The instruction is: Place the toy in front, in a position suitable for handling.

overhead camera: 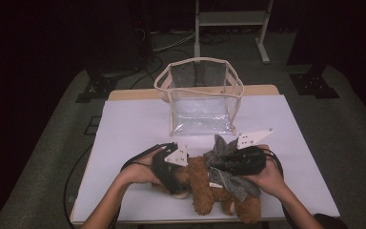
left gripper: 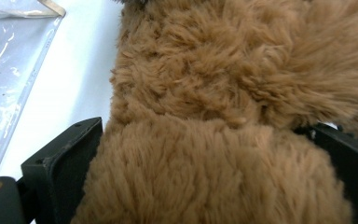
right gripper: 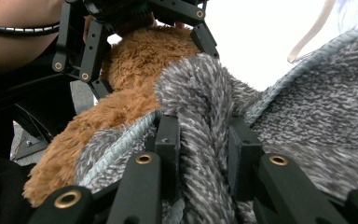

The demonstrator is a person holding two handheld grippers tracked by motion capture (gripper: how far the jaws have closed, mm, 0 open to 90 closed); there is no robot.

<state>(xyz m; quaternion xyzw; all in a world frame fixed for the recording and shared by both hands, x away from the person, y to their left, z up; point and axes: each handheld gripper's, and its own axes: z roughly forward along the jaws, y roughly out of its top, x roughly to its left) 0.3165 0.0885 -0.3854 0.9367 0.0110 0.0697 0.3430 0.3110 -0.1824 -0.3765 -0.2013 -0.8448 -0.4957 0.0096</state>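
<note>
A brown plush bear (overhead camera: pixel 202 188) lies near the table's front edge, wearing a fuzzy grey knit garment (overhead camera: pixel 233 183). My left gripper (overhead camera: pixel 182 183) comes in from the left, its jaws spread wide around a brown furry part of the bear (left gripper: pixel 214 84). The fur fills the gap between them, and I see no squeeze in it. My right gripper (right gripper: pixel 203 140) comes in from the right. It is shut on a raised fold of the grey garment (right gripper: pixel 307 107). In the right gripper view the left gripper (right gripper: pixel 149 42) straddles the brown fur (right gripper: pixel 135 65).
A clear plastic bag (overhead camera: pixel 200 98) with a beige rim (overhead camera: pixel 198 60) stands open-topped at the back middle of the white-covered table (overhead camera: pixel 133 124). A corner of that bag (left gripper: pixel 9 70) lies left of the bear. Dark stands and a metal frame sit beyond the table.
</note>
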